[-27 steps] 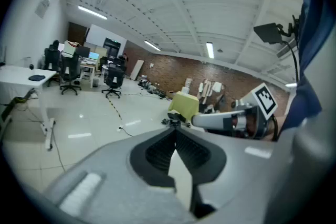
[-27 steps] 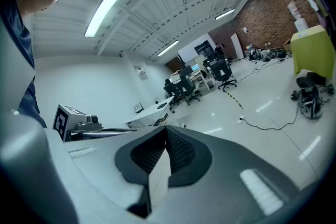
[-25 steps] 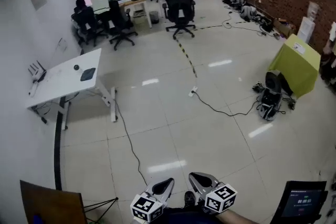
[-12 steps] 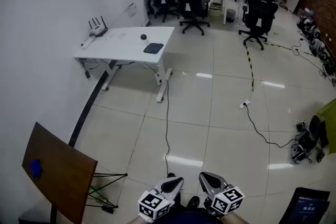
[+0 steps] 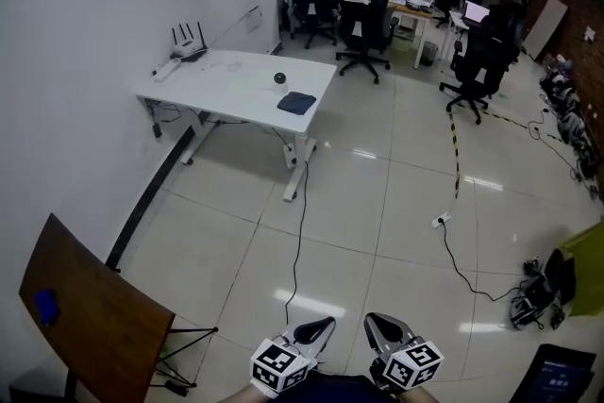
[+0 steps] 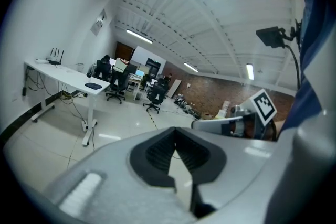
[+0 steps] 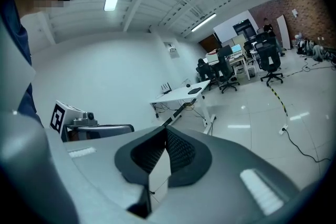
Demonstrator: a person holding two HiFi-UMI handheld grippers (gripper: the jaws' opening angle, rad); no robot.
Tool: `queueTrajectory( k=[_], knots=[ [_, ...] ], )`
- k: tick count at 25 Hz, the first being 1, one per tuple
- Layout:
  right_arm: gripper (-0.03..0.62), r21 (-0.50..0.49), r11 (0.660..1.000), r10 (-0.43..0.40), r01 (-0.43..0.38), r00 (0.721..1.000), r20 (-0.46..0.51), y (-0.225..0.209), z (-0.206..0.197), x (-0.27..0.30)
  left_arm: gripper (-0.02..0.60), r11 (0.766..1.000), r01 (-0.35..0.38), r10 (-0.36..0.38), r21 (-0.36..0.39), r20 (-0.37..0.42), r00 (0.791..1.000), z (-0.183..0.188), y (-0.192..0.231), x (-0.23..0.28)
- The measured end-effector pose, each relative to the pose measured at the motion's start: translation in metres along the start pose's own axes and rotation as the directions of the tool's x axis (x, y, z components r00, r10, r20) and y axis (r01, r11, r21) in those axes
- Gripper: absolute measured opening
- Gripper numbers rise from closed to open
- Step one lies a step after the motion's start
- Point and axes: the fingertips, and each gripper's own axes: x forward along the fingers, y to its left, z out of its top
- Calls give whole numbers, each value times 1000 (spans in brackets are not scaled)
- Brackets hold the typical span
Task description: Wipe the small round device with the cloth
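Left gripper (image 5: 308, 335) and right gripper (image 5: 385, 332), side by side, each with jaws pressed together on nothing. Far ahead and to their left, a white table (image 5: 212, 92) carries the small round device (image 5: 279, 77) and the dark cloth (image 5: 296, 103) (near each other, not touching). Open tiled floor (image 5: 377, 203) lies between, crossed by a black cable (image 5: 300, 231).

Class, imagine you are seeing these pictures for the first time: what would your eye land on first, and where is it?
The white table stands by the left wall, far across the tiled floor. On it, near its right end, a small dark round device sits with a dark cloth beside it. At the bottom edge of the head view, the left claw and right claw sit side by side, both shut and empty.
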Motion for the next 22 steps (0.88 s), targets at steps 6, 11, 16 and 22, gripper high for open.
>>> queueTrajectory(
  k=[6,11,16,22],
  knots=[
    [9,-37,999,3,-5,999,-35,14,14,47,2,999,28,-25,-35,57,998,20,40,-11],
    [9,-59,998,25,-28,998,-65,18,24,80,2,998,6,0,-65,83,997,27,71,-16],
    [9,-55,996,61,-66,994,-93,11,31,111,2,997,-26,31,-72,71,997,35,97,-3],
    [9,-44,989,136,-141,985,-103,-10,44,150,2,992,-109,112,-61,51,992,45,130,18]
  ],
)
